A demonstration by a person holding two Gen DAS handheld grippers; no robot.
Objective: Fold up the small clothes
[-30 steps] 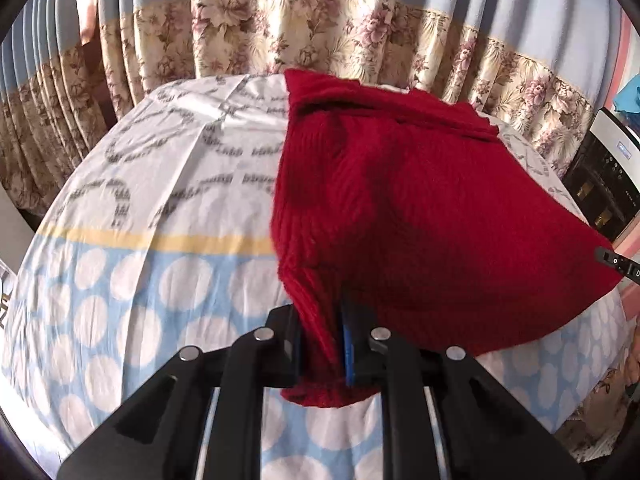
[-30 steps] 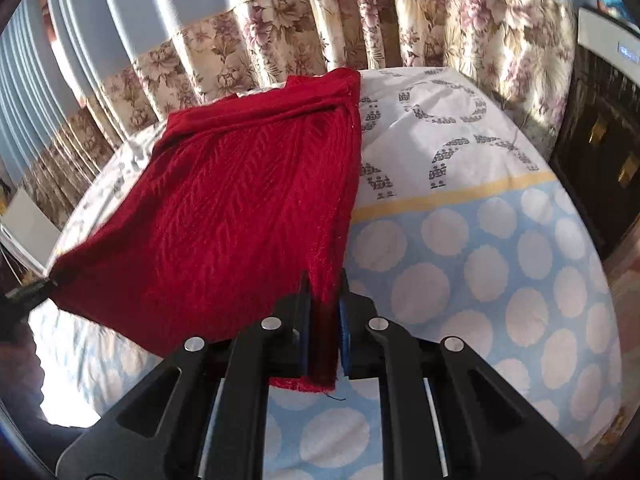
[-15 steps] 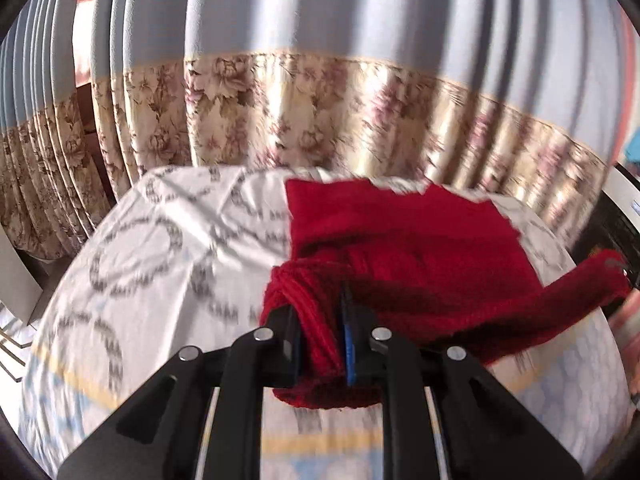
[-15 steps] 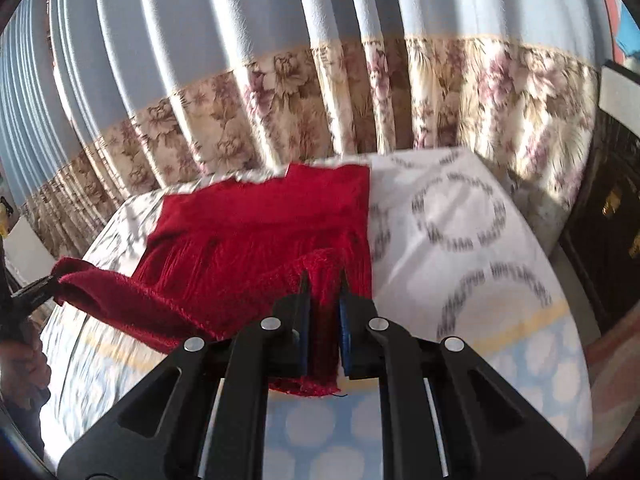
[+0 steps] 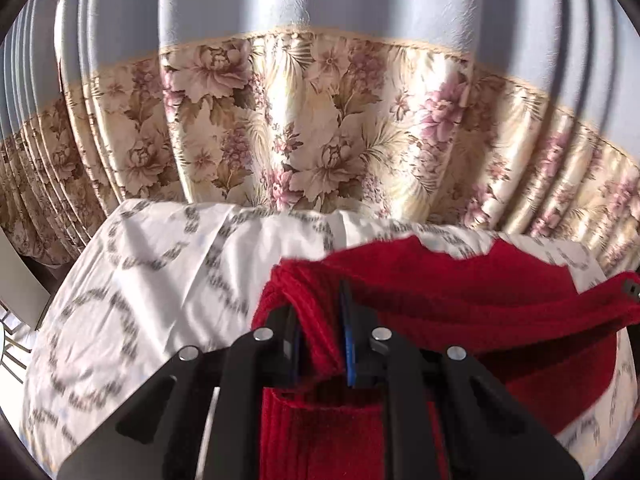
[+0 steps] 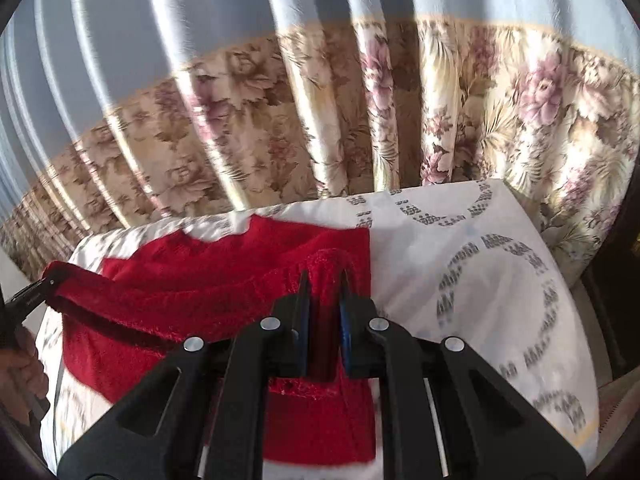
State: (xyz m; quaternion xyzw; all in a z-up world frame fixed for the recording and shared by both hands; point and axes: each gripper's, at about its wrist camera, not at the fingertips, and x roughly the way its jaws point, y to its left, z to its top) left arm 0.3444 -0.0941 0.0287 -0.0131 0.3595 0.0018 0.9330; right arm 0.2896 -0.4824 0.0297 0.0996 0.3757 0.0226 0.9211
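Note:
A red knit sweater (image 5: 472,312) lies on a table under a white patterned cloth (image 5: 152,280). My left gripper (image 5: 320,320) is shut on the sweater's near left corner and holds it lifted over the sweater's far part. My right gripper (image 6: 324,304) is shut on the sweater's (image 6: 192,292) near right corner, lifted the same way. The held edge hangs in a sagging band between the two grippers. The right gripper's tip shows at the right edge of the left wrist view (image 5: 630,288). The left gripper's tip shows at the left of the right wrist view (image 6: 30,298).
A floral and blue curtain (image 5: 320,120) hangs close behind the table's far edge. The white cloth (image 6: 480,280) shows to the right of the sweater. A dark appliance (image 6: 616,300) stands at the far right.
Both grippers have carried the sweater's near edge up and forward toward the curtain, folding it over the far part. The table's polka-dot front has left the view.

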